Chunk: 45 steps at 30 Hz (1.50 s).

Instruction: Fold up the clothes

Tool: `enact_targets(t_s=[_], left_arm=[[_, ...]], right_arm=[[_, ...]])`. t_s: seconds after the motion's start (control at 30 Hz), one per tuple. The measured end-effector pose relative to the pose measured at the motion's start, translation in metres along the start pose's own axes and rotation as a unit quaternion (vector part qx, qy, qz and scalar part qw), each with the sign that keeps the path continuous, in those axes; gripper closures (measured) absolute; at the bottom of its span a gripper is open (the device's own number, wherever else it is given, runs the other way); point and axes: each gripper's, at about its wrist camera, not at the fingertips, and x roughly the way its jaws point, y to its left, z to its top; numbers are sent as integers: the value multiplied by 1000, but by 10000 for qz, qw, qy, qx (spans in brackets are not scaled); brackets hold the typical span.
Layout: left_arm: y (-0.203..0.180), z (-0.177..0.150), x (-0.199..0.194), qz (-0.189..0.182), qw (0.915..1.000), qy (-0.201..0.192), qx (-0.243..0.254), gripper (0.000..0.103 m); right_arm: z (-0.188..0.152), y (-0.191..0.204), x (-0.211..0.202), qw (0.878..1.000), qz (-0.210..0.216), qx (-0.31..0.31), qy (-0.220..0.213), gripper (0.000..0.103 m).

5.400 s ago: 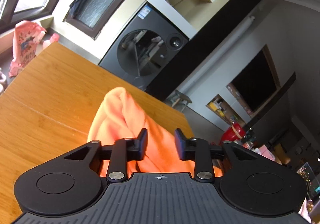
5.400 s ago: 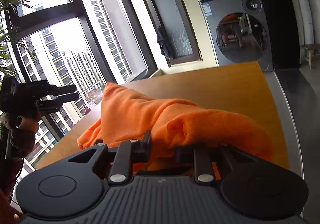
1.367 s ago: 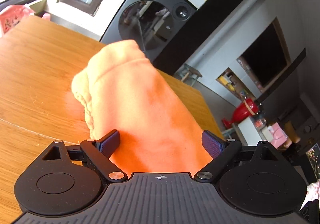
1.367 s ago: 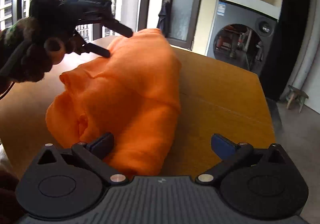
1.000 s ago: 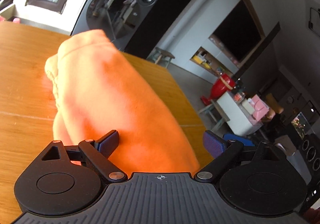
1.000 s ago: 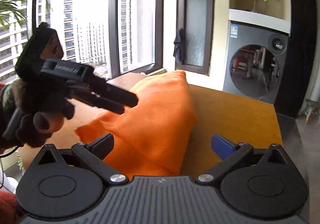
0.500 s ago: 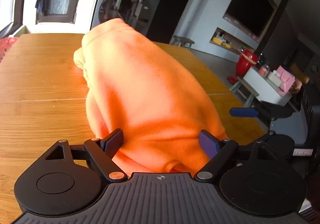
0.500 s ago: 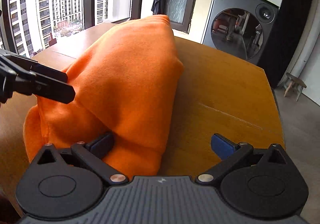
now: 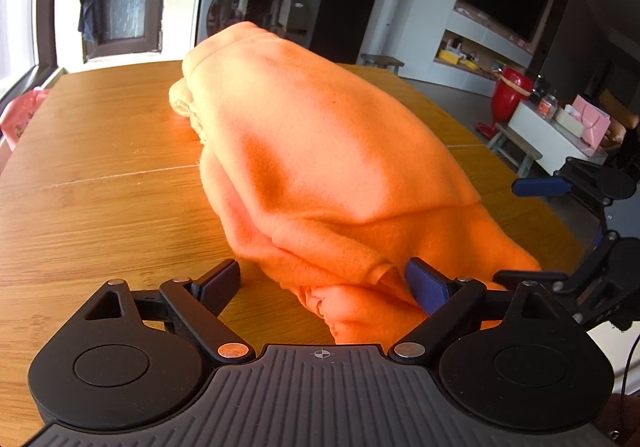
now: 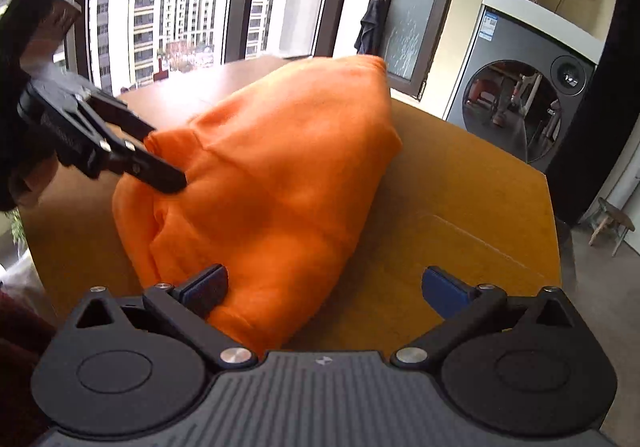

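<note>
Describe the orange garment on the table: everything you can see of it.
The orange garment is soft, fleecy cloth, folded into a thick rounded bundle lying on the wooden table. A ribbed, paler edge shows at its far end, and loose folds bunch at the near end. The left gripper, jaws opening, straddles those near folds without pinching. The right gripper stands open at another edge.

left gripper [image 9: 322,283]: angled downward, jaws wide and opening, blue pads apart, orange cloth [image 9: 320,167] lying between them, not pinched. right gripper [image 10: 324,283]: angled downward, jaws spread wide; left pad against the cloth edge, right pad clear of it. each gripper visible in the other's view, at the opposite side of the cloth.
</note>
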Motion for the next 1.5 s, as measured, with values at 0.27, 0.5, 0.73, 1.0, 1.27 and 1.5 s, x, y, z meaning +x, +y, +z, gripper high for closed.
enact_targets(t_s=[0.27, 0.5, 0.73, 1.0, 1.27, 1.5], left_arm=[[7, 51, -15, -1375, 9831, -1111, -481, 7], [27, 20, 45, -1167, 9878, -263, -997, 12], [29, 21, 44, -1090, 9907, -150, -801, 12], [35, 21, 45, -1181, 9899, -150, -771, 12], [32, 15, 44, -1081, 9927, -241, -488, 12], [33, 11, 43, -1110, 9923, -244, -488, 12]], right_arm=[[18, -2, 4, 9994, 93, -328, -66, 0], [65, -82, -22, 9901, 814, 845, -776, 0], [101, -151, 80, 9218, 2053, 3251, -493, 0], [151, -113, 76, 9111, 3060, 2618, -882, 0], [131, -81, 113, 9980, -459, 431, -75, 0], [141, -77, 97, 9968, -287, 540, -512, 0]])
